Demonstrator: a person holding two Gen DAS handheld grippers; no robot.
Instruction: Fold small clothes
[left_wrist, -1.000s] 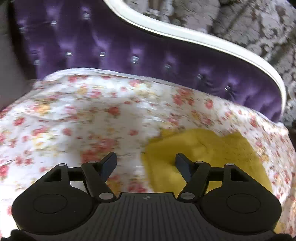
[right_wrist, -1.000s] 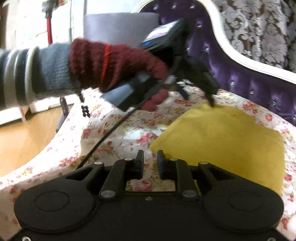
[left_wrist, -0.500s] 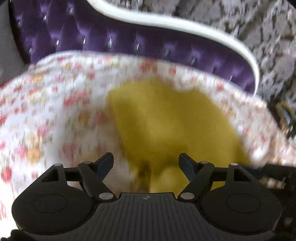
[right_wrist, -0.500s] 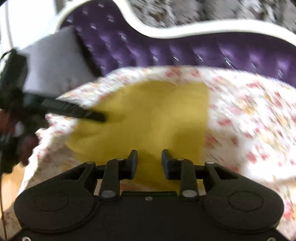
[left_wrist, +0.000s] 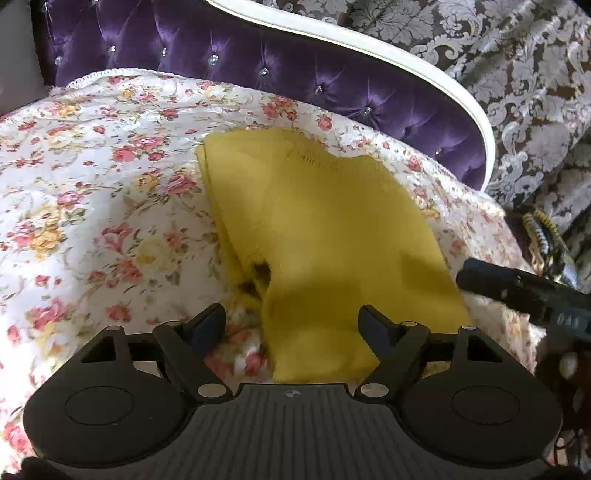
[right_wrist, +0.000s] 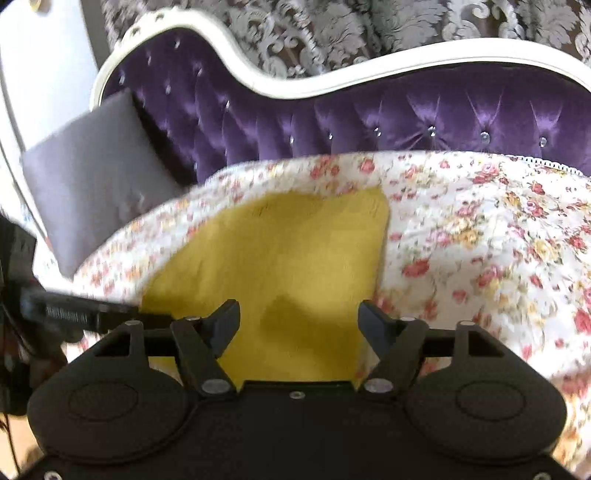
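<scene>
Lying spot: yellow cloth (left_wrist: 317, 229) is spread flat on the flowery bed cover (left_wrist: 92, 192), on the right part of it in the left wrist view.
Cloth look: one layer is folded over, with a small dark gap at its near left edge.
Left gripper (left_wrist: 291, 325): its two fingers are spread wide apart and hold nothing.
Left gripper and cloth: the near end of the cloth sits between the fingers. The left finger is over the flowery cover, just beside the cloth edge. The right finger is over the cloth.
Right gripper (right_wrist: 299, 317): its fingers are spread wide too and hold nothing.
Right gripper and cloth: the near edge of the cloth sits right between its fingers, and the cloth stretches away to the far side.
Other tool: a dark finger of the left gripper pokes in from the left in the right wrist view, close to the cloth's near left corner.
Behind: purple headboard (right_wrist: 369, 110) with a white rim stands at the far side.
Pillow: grey pillow (right_wrist: 92, 173) leans at the far left.
</scene>
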